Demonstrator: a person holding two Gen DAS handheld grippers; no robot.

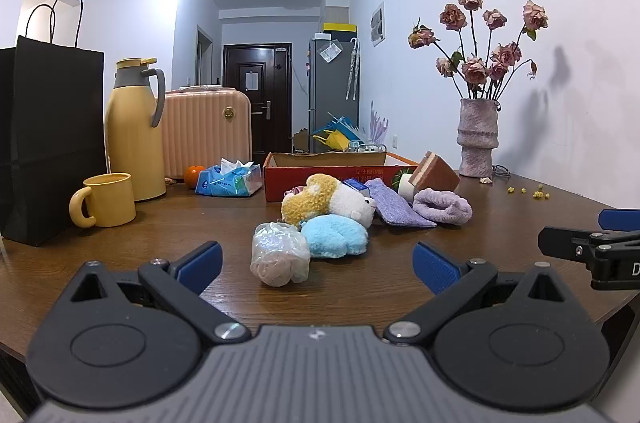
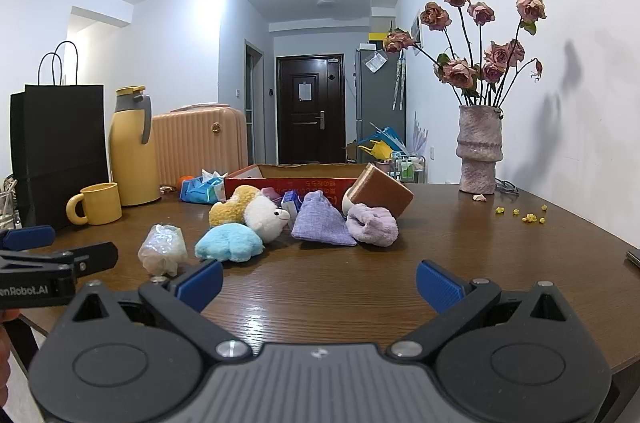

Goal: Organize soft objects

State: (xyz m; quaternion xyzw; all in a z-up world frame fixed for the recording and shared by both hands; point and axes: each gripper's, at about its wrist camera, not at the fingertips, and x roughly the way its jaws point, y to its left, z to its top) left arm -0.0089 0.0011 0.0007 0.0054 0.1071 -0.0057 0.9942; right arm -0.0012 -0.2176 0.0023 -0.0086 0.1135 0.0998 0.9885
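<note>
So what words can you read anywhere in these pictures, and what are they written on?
"enRobot.AI" stands on the left hand-held gripper, its start cut off by the picture edge.
"D" stands on the right hand-held gripper, the rest cut off.
The red cardboard box has upside-down print, too small to read.
The blue tissue pack has print too blurred to read.
The paper on the dark door is unreadable.

Plush sheep (image 1: 326, 201) before the cardboard box (image 1: 328, 169); bagged bundle (image 1: 280, 253) nearer, sock (image 1: 442, 206) right, mug (image 1: 106, 199) far left.
</note>
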